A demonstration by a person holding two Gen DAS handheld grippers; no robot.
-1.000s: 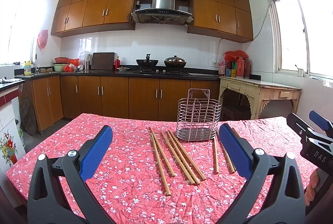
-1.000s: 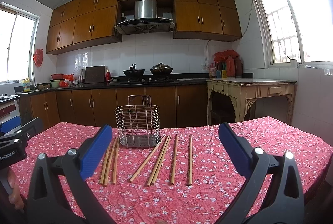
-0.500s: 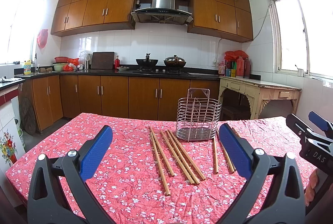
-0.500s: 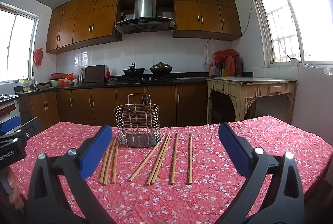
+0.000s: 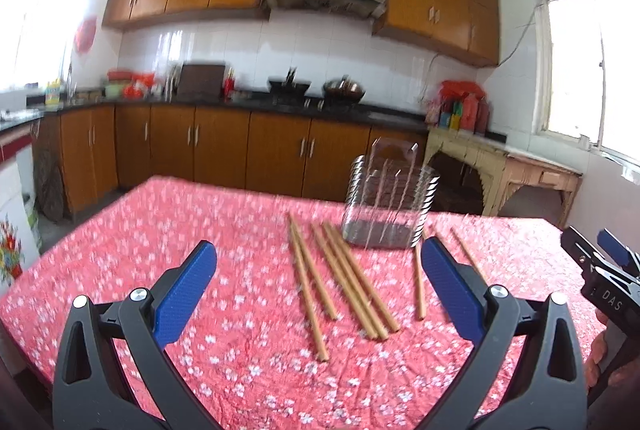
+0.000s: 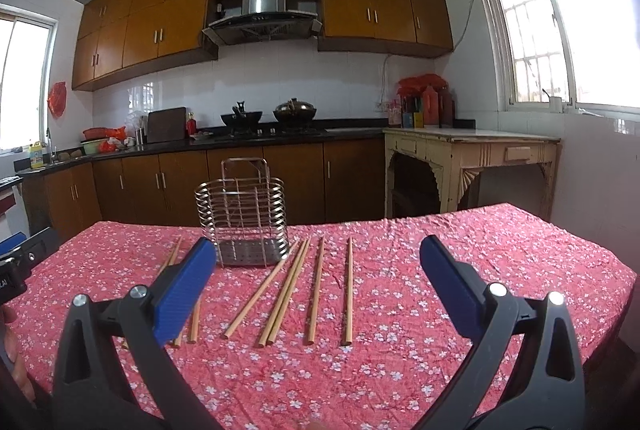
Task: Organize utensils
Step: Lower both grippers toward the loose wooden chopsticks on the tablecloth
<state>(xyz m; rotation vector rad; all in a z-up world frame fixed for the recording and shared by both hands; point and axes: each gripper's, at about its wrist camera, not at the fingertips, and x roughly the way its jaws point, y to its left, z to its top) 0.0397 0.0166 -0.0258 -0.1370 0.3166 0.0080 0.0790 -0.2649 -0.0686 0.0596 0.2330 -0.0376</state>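
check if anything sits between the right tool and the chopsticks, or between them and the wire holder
Nothing visible does. The right tool is open above bare tablecloth, with the chopsticks lying flat just ahead. The wire holder stands upright right behind them, its open top unobstructed and apparently empty.

Home kitchen, wooden cabinets (image 6: 168,34), range hood (image 6: 260,10), seemingly woks (image 6: 294,110)

left gripper (image 5: 316,290) has tilted and pushed in toward chopsticks (image 5: 340,278), view motion-blurred; right gripper (image 6: 312,282) dipped slightly
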